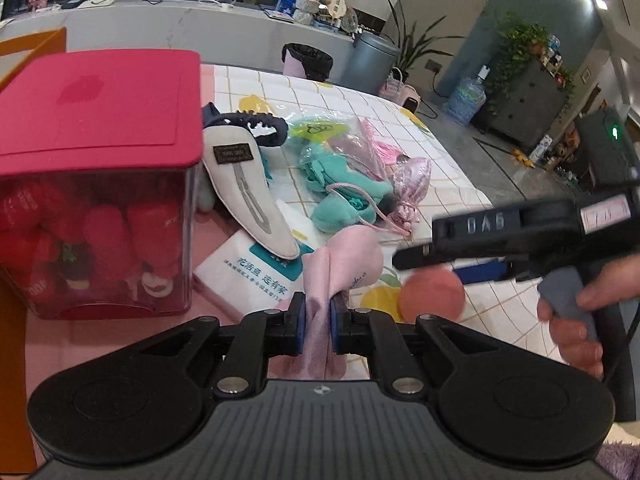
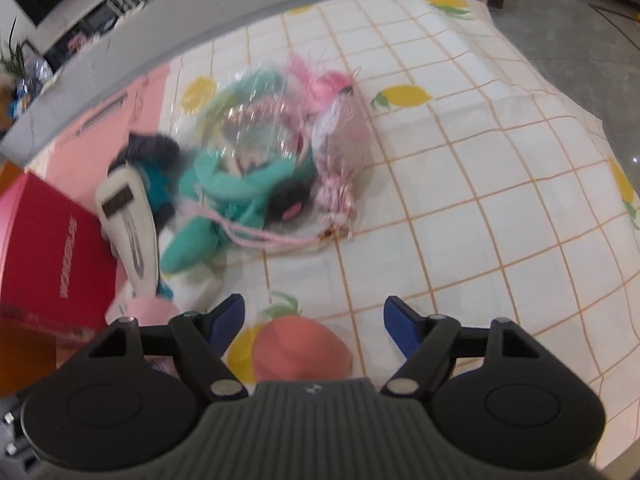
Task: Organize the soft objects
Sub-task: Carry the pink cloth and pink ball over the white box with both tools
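My left gripper [image 1: 318,322] is shut on a pale pink cloth pouch [image 1: 352,260], whose fabric is pinched between the blue pads. A round salmon-pink soft ball [image 2: 302,350] lies on the checked tablecloth [image 2: 460,184] directly under my right gripper [image 2: 314,316], whose jaws stand wide apart and touch nothing. The same ball [image 1: 432,294] shows below the right gripper [image 1: 416,260] in the left wrist view. A heap of soft things lies beyond: a teal plush [image 2: 224,196], a pink drawstring bag [image 2: 340,148], a white fabric case [image 2: 130,224].
A clear bin with a red lid [image 1: 96,104], filled with red soft items, stands at the left. A white tissue pack [image 1: 248,276] lies beside it. A hand [image 1: 576,316] grips the right gripper's handle. The table edge drops to the floor at the right.
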The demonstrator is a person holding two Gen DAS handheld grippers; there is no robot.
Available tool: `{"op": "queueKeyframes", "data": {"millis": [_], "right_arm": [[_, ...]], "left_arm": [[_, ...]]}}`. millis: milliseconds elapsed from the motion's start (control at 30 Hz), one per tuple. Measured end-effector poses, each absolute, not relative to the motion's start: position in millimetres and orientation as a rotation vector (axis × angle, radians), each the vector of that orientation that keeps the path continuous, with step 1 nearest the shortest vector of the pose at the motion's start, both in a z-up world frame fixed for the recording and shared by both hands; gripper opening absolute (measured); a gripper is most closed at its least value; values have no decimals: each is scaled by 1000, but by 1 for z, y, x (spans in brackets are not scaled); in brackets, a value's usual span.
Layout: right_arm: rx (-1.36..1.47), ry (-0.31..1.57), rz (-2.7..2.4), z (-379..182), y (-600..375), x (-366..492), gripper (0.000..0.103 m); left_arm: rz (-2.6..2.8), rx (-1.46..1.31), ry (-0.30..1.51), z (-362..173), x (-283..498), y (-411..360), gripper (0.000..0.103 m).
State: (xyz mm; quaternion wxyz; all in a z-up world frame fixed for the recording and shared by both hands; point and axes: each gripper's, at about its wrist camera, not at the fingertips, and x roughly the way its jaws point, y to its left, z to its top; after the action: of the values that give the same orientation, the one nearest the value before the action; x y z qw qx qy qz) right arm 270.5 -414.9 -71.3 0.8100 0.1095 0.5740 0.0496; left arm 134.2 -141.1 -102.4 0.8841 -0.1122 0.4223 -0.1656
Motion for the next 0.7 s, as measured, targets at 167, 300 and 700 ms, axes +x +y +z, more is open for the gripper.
{"op": "queueKeyframes", "data": {"millis": [167,300,700], "right_arm": [[134,1304,90,-76,-408,253,76],[99,1305,145,-67,-402,230,76],[38,1296,94,-65,-399,230,47]], "left_arm": [[-355,-238,873,-96,135,-139,13],[-362,-258,850,-89,133,-131,13],[-446,-248,865,-84,122,-138,13]]}}
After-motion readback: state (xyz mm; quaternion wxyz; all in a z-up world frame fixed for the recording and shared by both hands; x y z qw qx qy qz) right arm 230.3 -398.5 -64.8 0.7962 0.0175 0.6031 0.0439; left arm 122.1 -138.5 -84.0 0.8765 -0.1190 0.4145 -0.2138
